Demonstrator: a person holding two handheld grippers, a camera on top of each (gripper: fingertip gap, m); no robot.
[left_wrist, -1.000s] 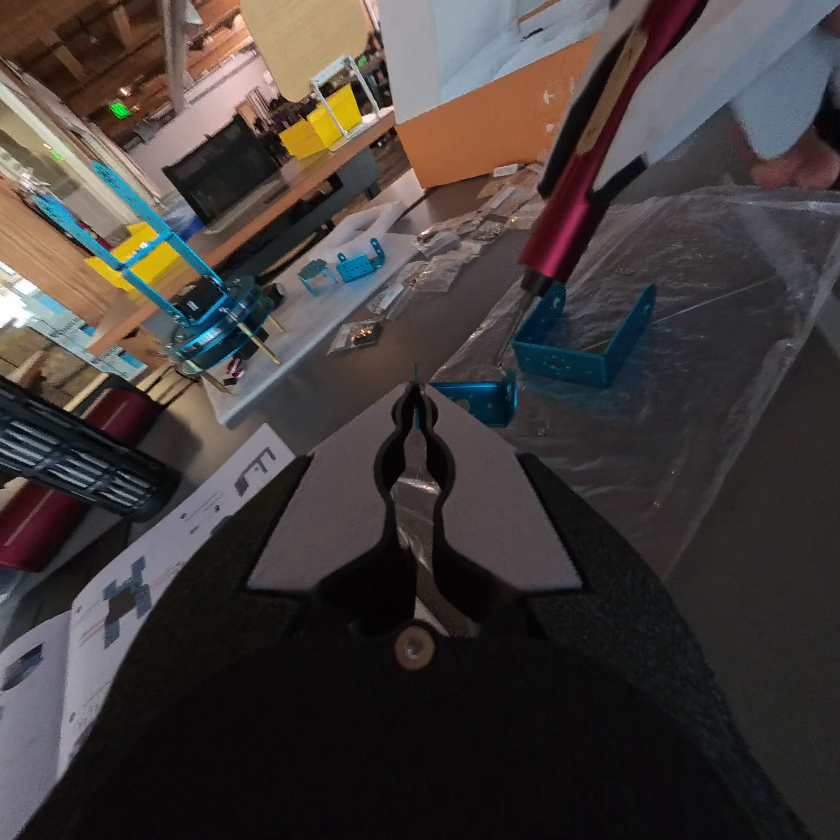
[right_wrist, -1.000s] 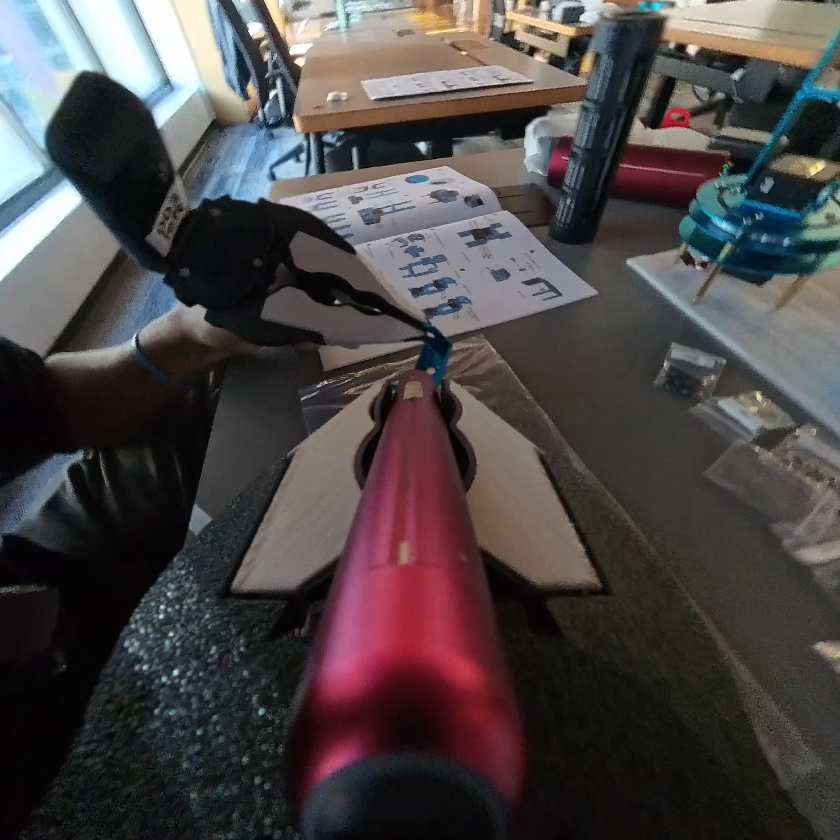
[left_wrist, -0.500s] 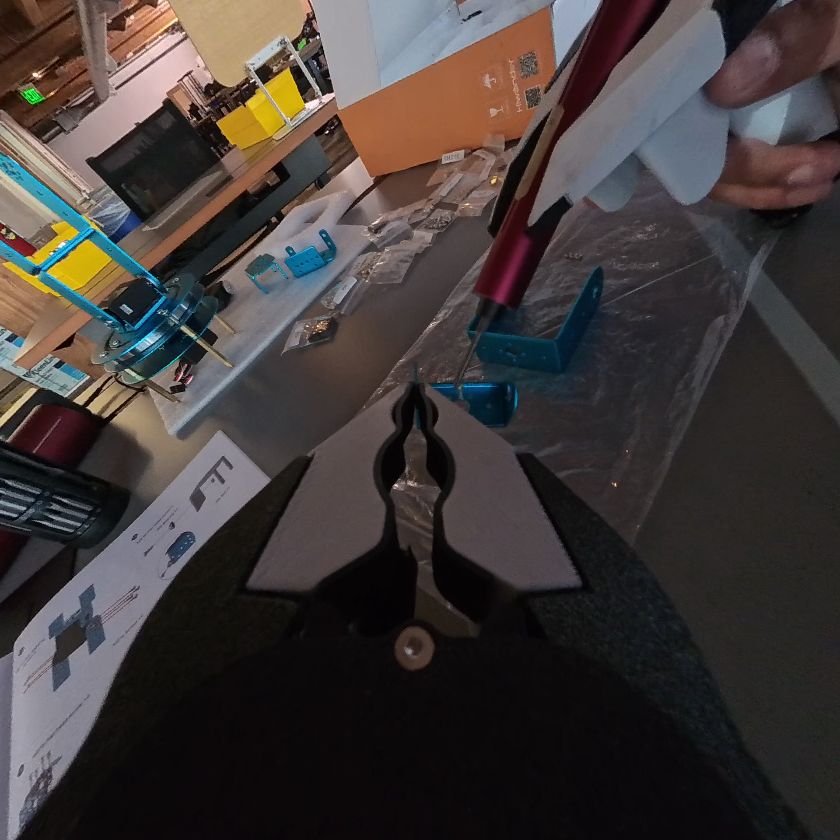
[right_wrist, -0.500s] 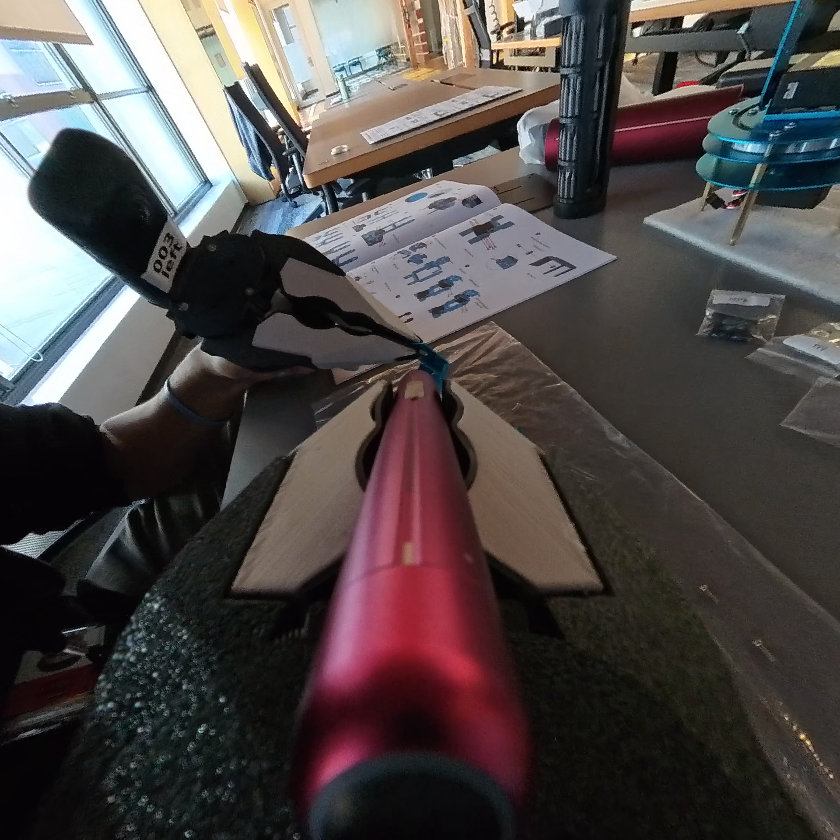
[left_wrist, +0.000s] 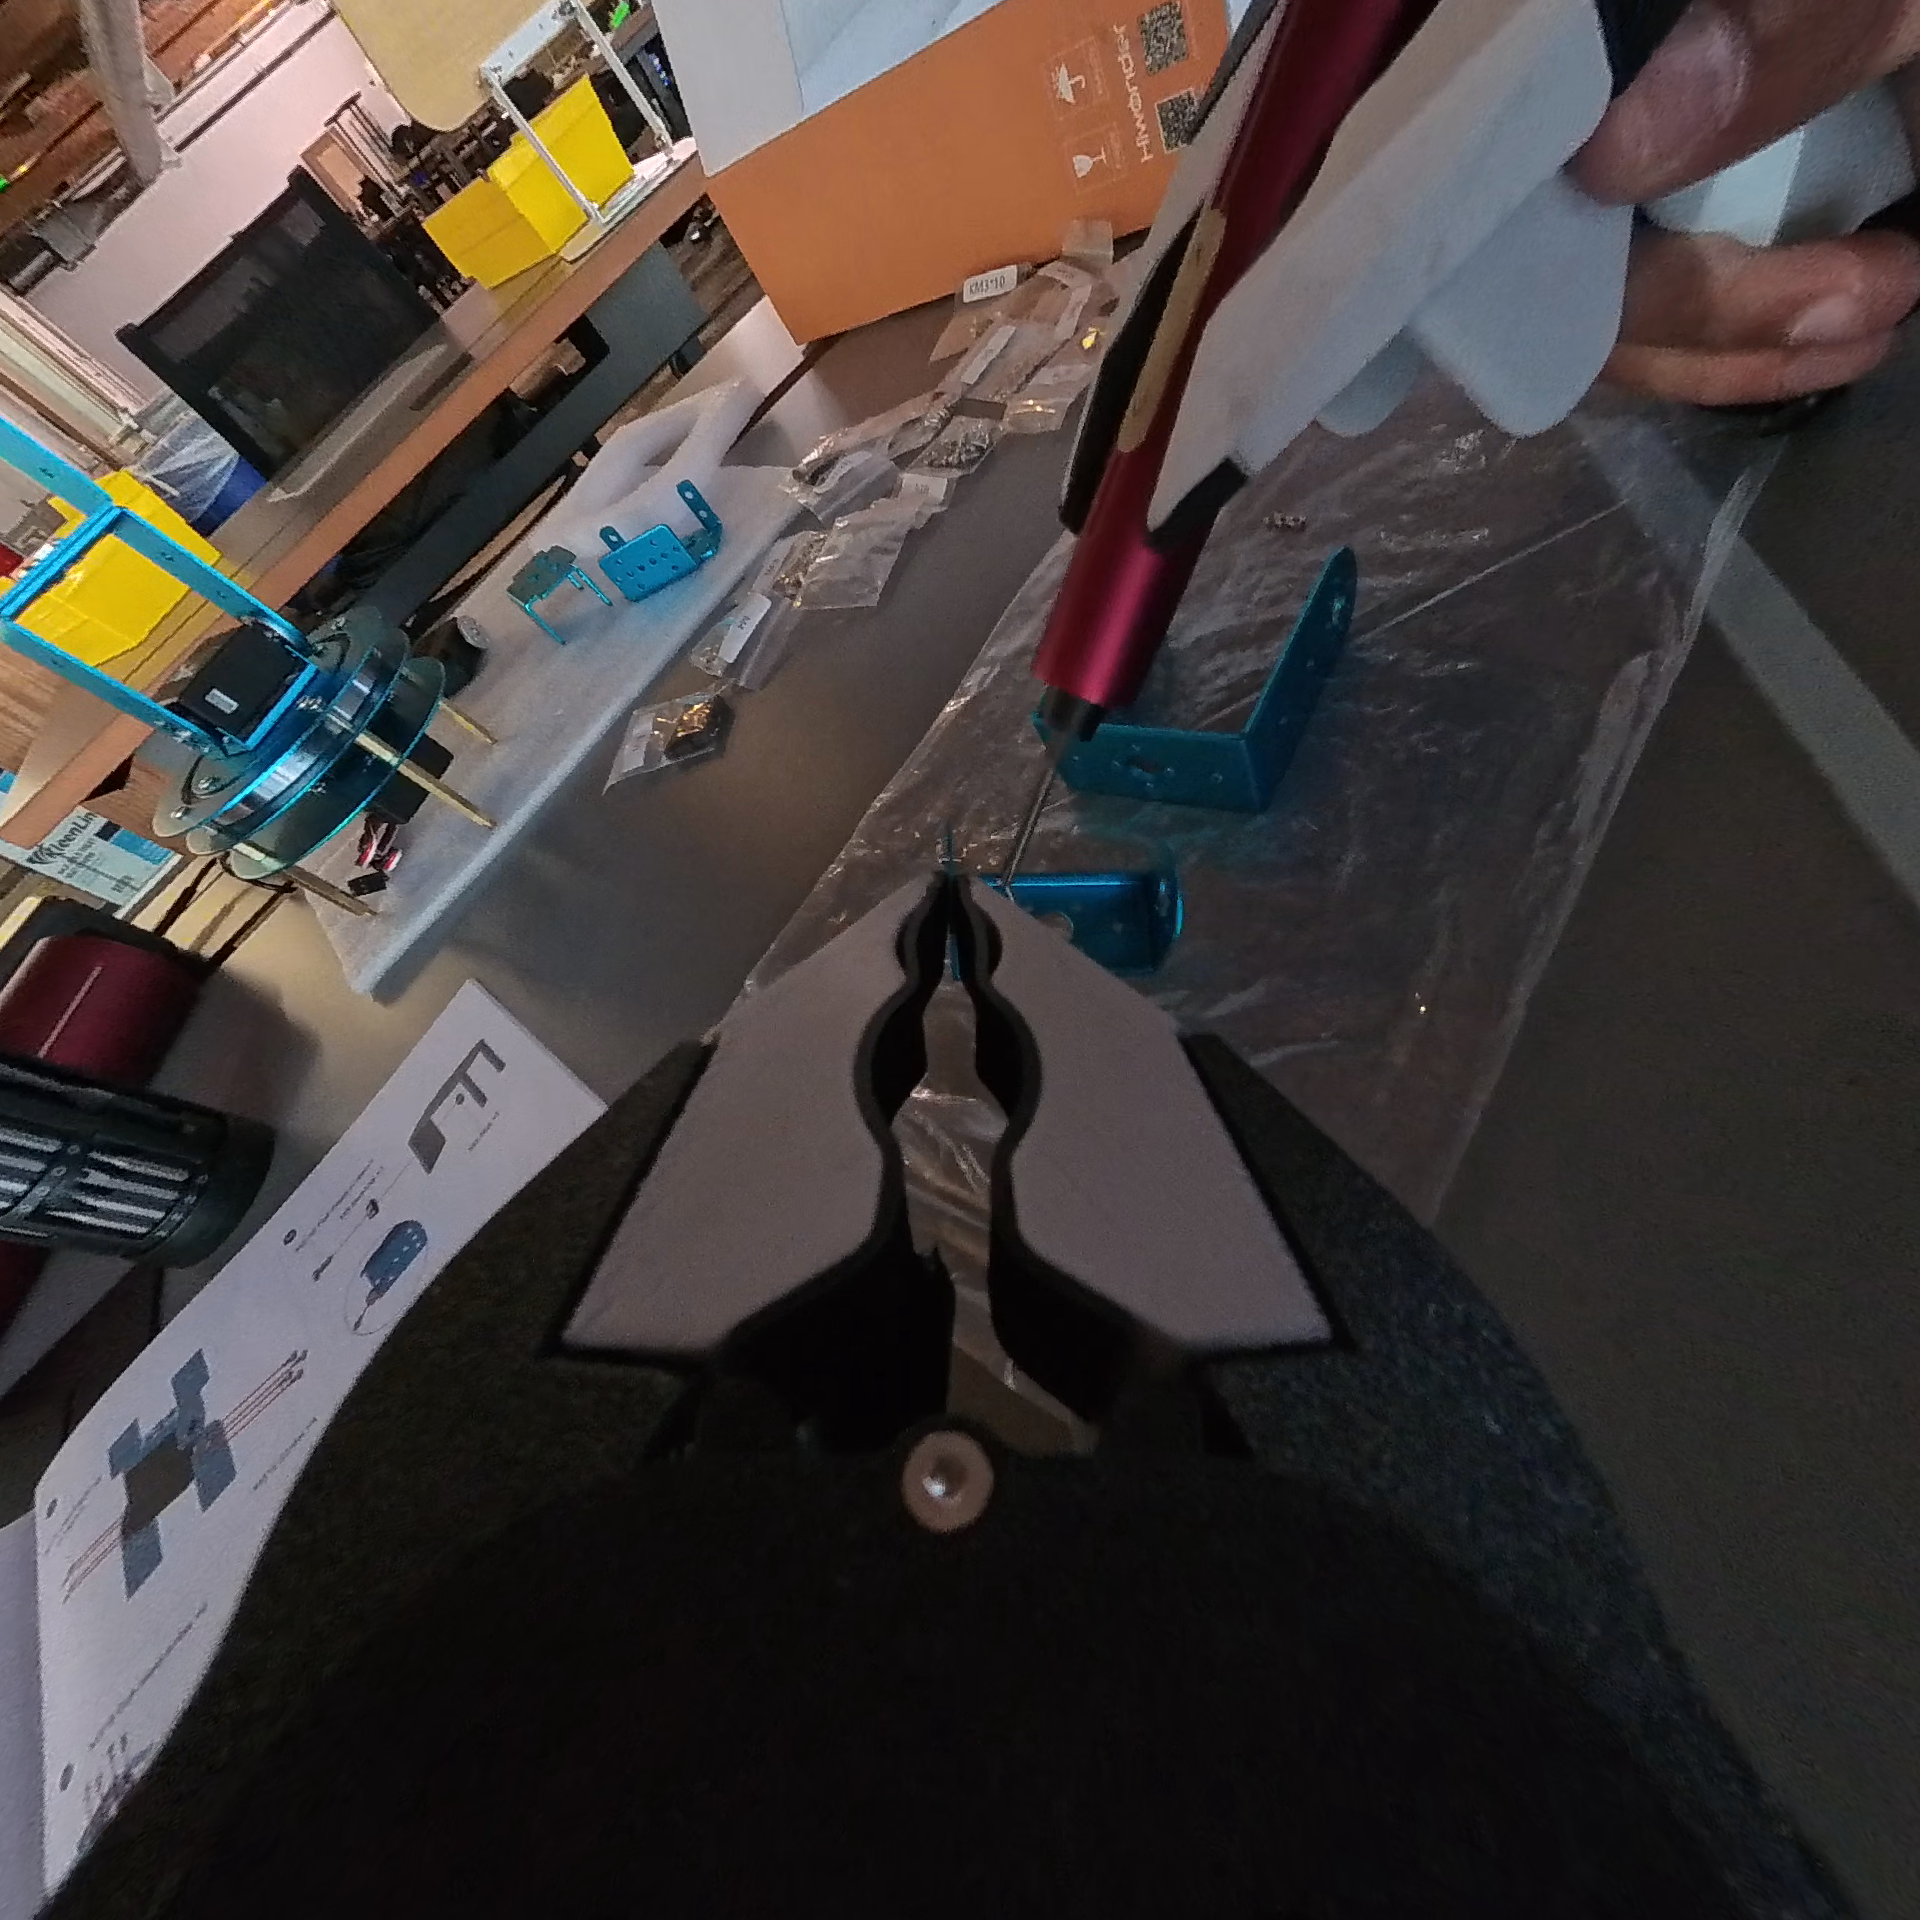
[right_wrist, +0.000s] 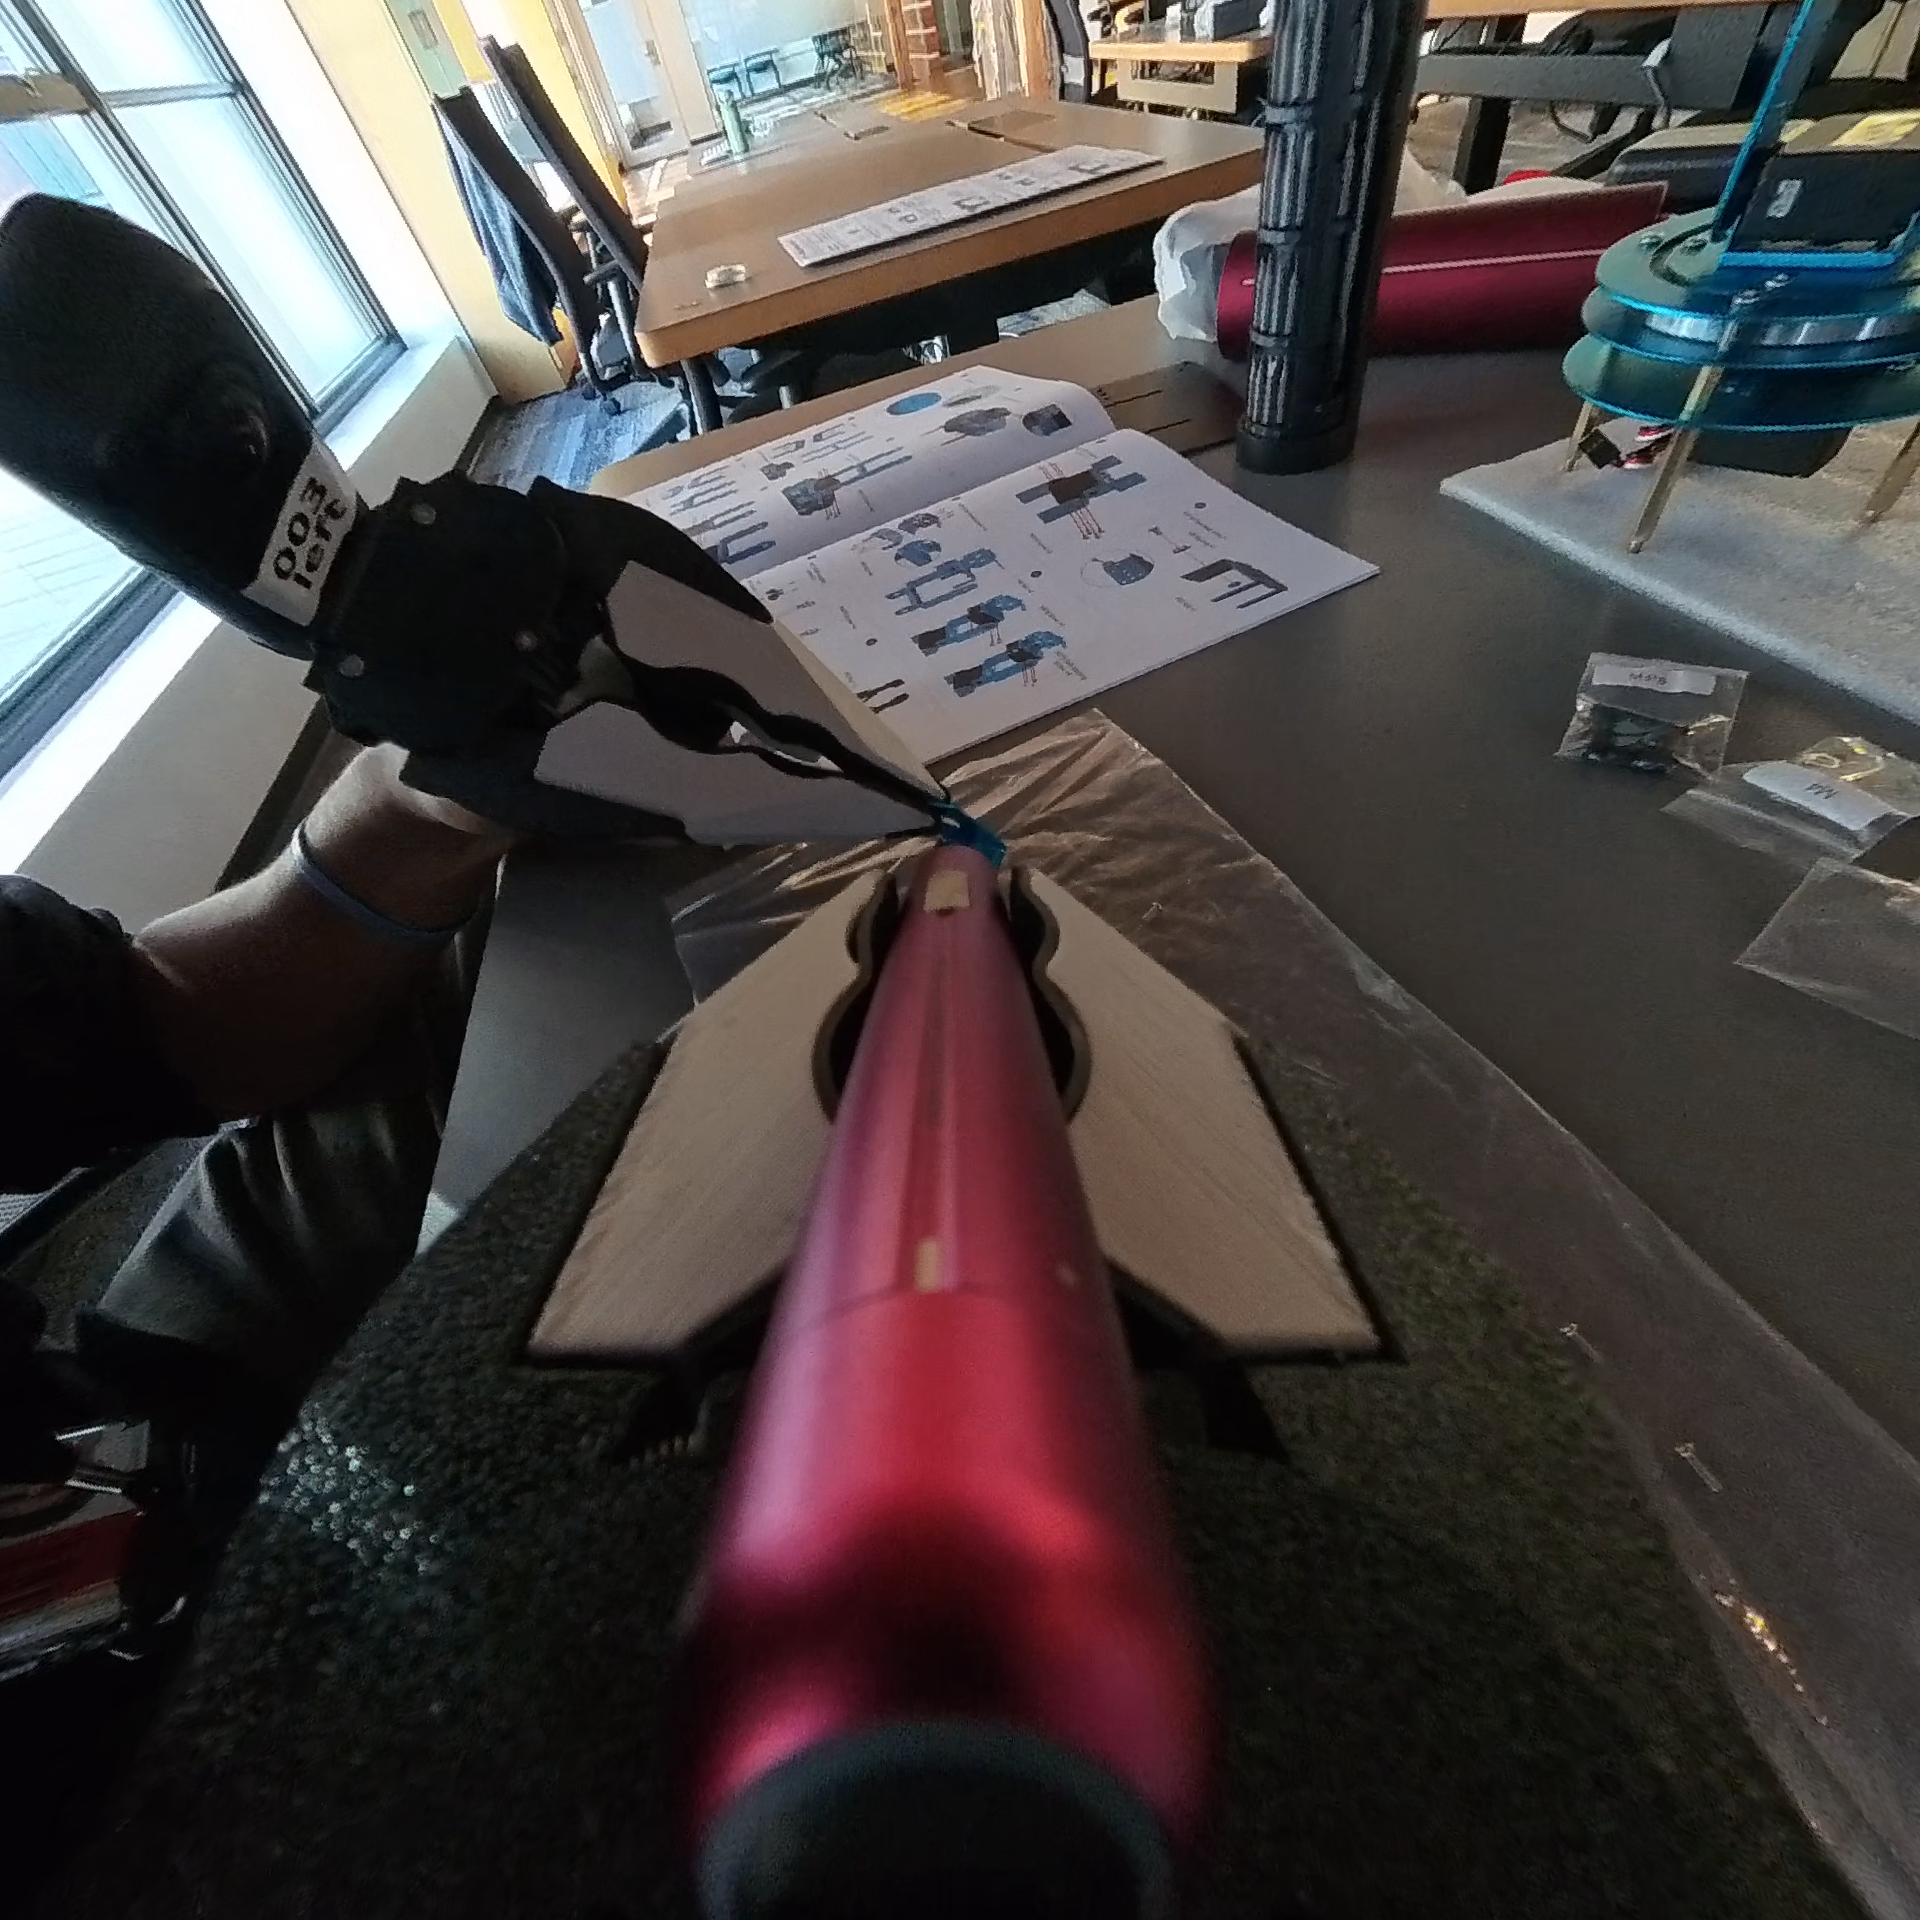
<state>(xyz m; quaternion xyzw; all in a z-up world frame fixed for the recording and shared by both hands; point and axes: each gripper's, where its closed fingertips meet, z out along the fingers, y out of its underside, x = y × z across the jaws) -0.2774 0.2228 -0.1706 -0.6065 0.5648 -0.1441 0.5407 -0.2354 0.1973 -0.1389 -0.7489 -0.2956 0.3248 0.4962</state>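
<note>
A small blue bracket (left_wrist: 1081, 914) is pinched by the left gripper (left_wrist: 954, 904) above plastic sheet (left_wrist: 1455, 831). A red screwdriver (right_wrist: 935, 1299) is clamped in the right gripper (right_wrist: 951, 883), bit on the bracket. Labelled orange box (left_wrist: 935, 156) is seen in left view only; open booklet (right_wrist: 987, 561) is clearer in right.

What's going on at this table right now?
A person works with a gripper in each hand over a plastic sheet. The left gripper is shut on a small blue bracket, pinching its edge. The right gripper is shut on a red screwdriver, whose thin bit points down at that bracket. A larger blue bracket lies just beyond, an open manual beside the sheet, and small parts bags farther off.
</note>
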